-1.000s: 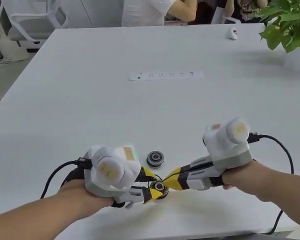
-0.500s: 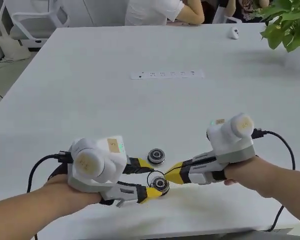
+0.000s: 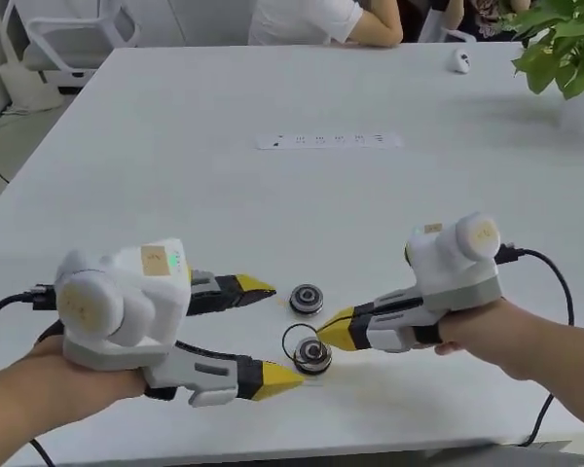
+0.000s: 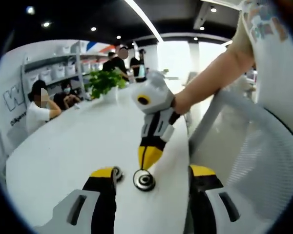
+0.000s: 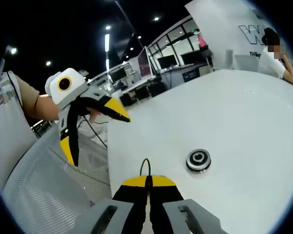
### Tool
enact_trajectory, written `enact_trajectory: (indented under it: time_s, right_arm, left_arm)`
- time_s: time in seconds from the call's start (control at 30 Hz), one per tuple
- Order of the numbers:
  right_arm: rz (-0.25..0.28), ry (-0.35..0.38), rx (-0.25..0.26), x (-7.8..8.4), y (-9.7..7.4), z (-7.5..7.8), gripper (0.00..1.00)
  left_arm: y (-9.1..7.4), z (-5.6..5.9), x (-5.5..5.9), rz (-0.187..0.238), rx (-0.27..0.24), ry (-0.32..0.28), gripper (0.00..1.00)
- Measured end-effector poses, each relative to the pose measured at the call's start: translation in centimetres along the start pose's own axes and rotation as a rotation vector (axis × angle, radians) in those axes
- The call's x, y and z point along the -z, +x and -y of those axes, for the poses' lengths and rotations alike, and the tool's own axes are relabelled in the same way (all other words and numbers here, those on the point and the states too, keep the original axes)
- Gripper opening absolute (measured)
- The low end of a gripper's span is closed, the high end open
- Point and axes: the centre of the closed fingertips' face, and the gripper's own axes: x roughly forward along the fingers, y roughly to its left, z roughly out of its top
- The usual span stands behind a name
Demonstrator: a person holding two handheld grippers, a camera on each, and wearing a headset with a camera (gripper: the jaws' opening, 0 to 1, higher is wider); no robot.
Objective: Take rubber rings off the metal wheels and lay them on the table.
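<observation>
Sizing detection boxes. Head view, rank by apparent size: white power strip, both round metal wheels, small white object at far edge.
1. White power strip
2. Far metal wheel, near metal wheel: alike, not ranked
3. Small white object: smallest, but farthest

Only one big letter reads clearly from where I stand.
A large dark "W" [image 4: 10, 99] stands on the white wall [image 4: 19, 73] in the left gripper view. A line of smaller slanted lettering [image 4: 18, 118] runs under it, too blurred to make out. A "W" [image 5: 249, 32] of the same kind shows on a white wall in the right gripper view, with the letters after it too blurred to read. In the head view a small tan sticker [image 3: 156, 259] sits on top of the left gripper [image 3: 280, 333] and another tan sticker [image 3: 432, 230] on the right gripper [image 3: 326, 339], and whatever is printed on either is too small to read. The marks on the white power strip [image 3: 329, 140] lying on the table [image 3: 175, 175] are illegible too.
</observation>
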Motion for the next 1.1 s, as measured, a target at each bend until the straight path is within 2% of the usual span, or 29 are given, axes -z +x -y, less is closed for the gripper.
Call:
enact_trajectory:
  time_s: [0.13, 0.33, 0.53, 0.7, 1.1]
  right_arm:
    - [0.007, 0.001, -0.003, -0.2, 0.0, 0.0, 0.0]
    - [0.007, 0.0, -0.01, -0.4, 0.2, -0.3, 0.0]
    - [0.006, -0.002, -0.016, -0.7, 0.4, -0.4, 0.0]
    - [0.008, -0.004, -0.024, -0.9, 0.7, -0.7, 0.0]
    - [-0.002, -0.019, -0.056, -1.8, 2.6, -1.6, 0.0]
  left_arm:
    - [-1.1, -0.3, 0.2, 0.001, -0.03, -0.004, 0.67]
    - [-3.3, -1.0, 0.3, 0.021, -0.087, -0.042, 0.79]
    - [-5.0, -1.7, 1.2, 0.036, -0.141, -0.083, 0.87]
    - [-6.2, -2.0, 1.8, 0.035, -0.181, -0.098, 0.91]
    - [-8.2, -2.4, 2.6, 0.032, -0.221, -0.109, 0.97]
